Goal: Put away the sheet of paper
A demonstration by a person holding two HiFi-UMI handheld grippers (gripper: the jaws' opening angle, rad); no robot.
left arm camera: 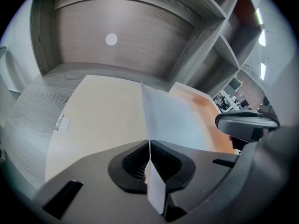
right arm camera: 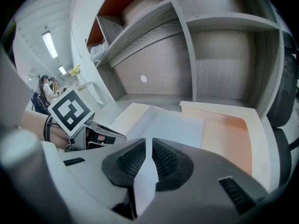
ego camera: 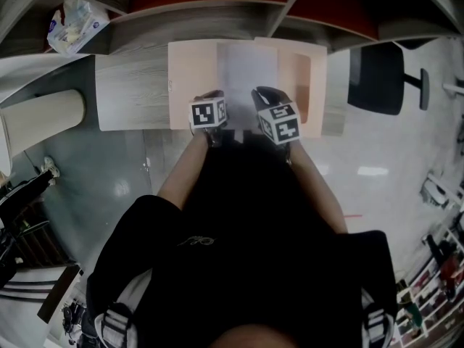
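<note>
The paper [ego camera: 246, 67] is over the open folder [ego camera: 190, 78] on the worktop [ego camera: 130, 96]. The left hand-held gripper [ego camera: 214, 98] pinches its near edge at 7 o'clock. The right hand-held gripper [ego camera: 262, 97] pinches it at 5 o'clock. If they pull apart, the paper may rip. A loose pinch could let it slip out.

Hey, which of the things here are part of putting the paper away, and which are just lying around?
Part of the job:
- sheet of paper, pinched by the left gripper and the right gripper
- open folder on the desk

Just lying about:
- plastic bag on the shelf
- black chair
</note>
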